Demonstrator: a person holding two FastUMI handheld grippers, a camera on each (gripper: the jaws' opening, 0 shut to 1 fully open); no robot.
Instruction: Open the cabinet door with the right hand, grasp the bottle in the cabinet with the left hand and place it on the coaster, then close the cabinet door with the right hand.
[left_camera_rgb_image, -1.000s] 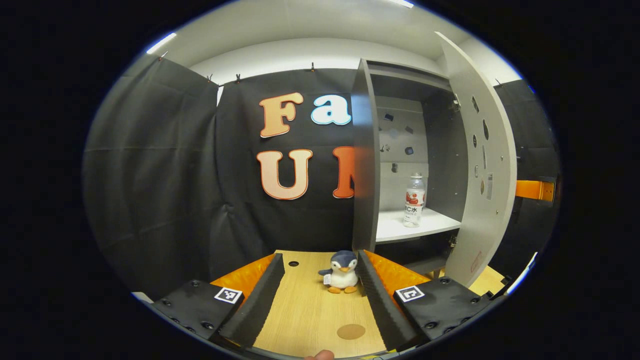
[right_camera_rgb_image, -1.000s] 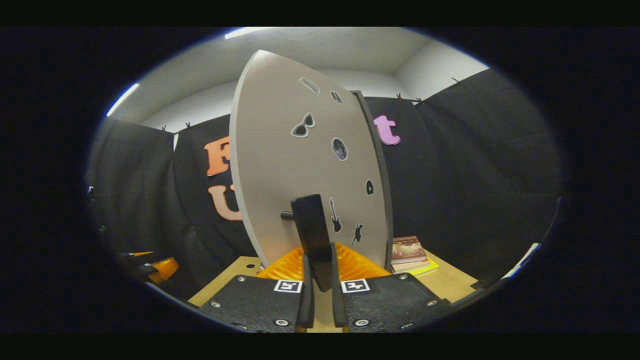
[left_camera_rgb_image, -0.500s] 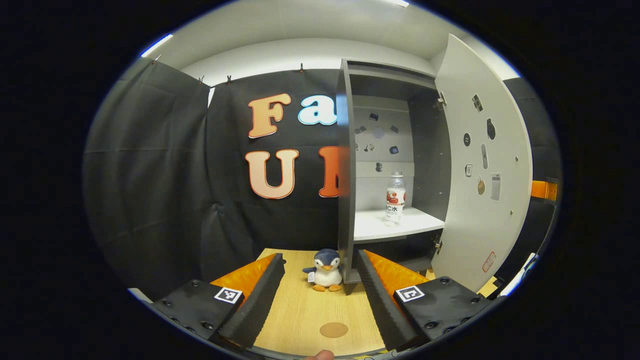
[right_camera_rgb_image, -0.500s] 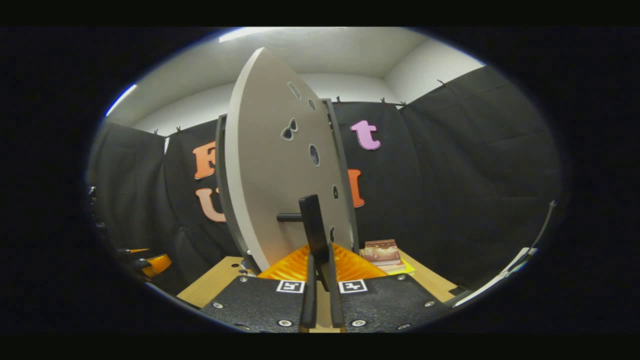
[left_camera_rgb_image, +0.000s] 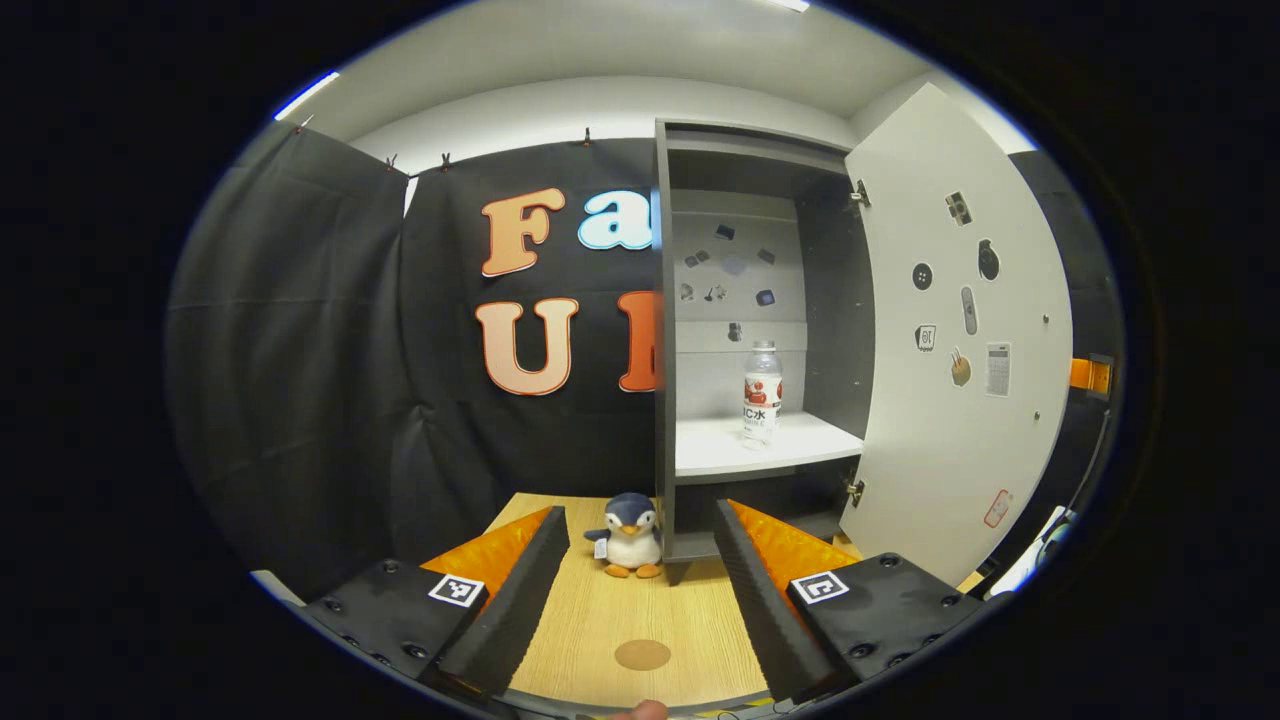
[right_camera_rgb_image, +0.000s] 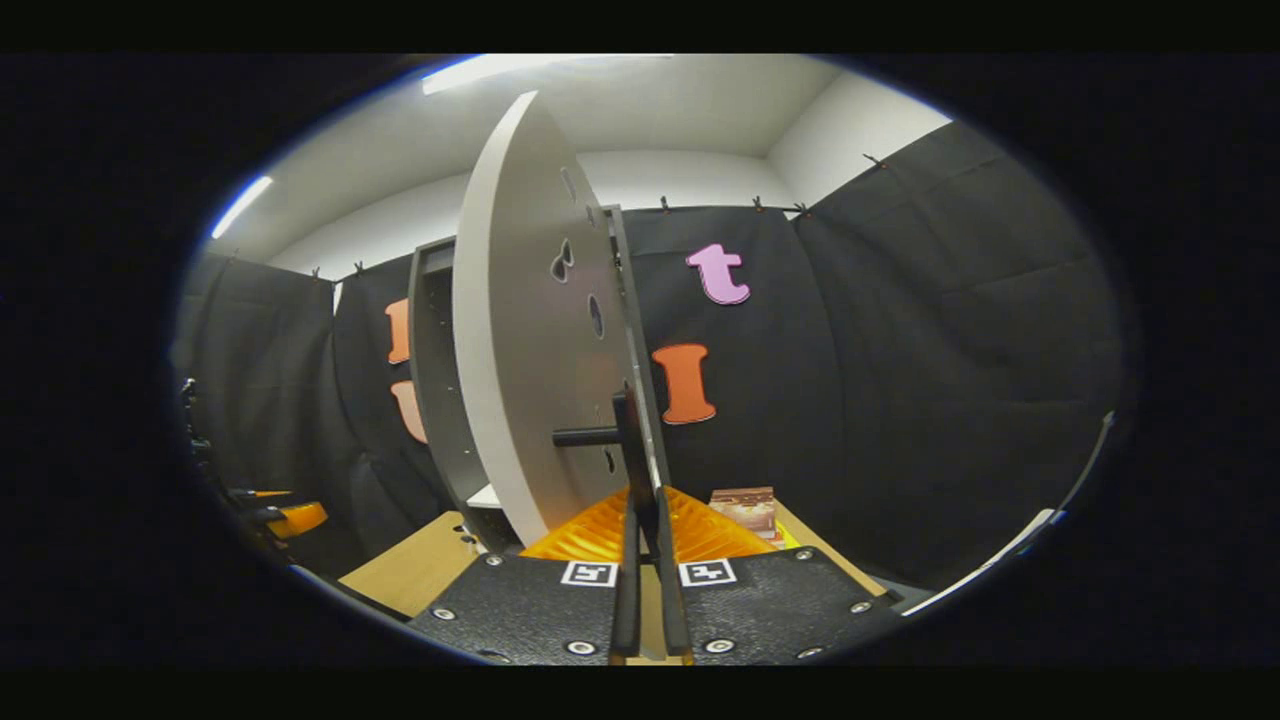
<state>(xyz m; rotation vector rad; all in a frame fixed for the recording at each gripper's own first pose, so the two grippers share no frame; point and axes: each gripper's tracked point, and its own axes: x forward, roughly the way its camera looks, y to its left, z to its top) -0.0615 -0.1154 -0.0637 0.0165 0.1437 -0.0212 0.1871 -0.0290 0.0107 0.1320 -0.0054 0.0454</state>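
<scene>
In the left gripper view, the cabinet (left_camera_rgb_image: 745, 330) stands right of the centre with its inside visible. The bottle (left_camera_rgb_image: 761, 394) stands upright on the white shelf (left_camera_rgb_image: 720, 447) in the cabinet, toward the right side of the shelf. The cabinet door (left_camera_rgb_image: 950, 360) is swung wide open at the right of the frame, with small stickers on its inner face. On the wooden counter (left_camera_rgb_image: 640, 610), at the lower centre, a round brown coaster (left_camera_rgb_image: 642, 655) lies flat, and a small toy penguin (left_camera_rgb_image: 630, 522) sits behind it, just beside the foot of the cabinet. The left gripper (left_camera_rgb_image: 640, 530) is level above the counter, pointing at the cabinet; its fingers (left_camera_rgb_image: 520, 590) are spread wide apart and hold nothing.

In the right gripper view, the door (right_camera_rgb_image: 520, 330) is seen almost edge-on, from its outer side, in the centre left of the frame. The dark handle (right_camera_rgb_image: 632, 450) stands out from the door. The right gripper (right_camera_rgb_image: 650, 520) points at the door, and its two fingers (right_camera_rgb_image: 628, 590) are closed together on the lower part of the handle. A stack of books (right_camera_rgb_image: 745, 505) lies on the counter (right_camera_rgb_image: 420, 570) at the lower centre right, behind the gripper. The other gripper (right_camera_rgb_image: 280, 515) appears at the far lower left edge.
</scene>
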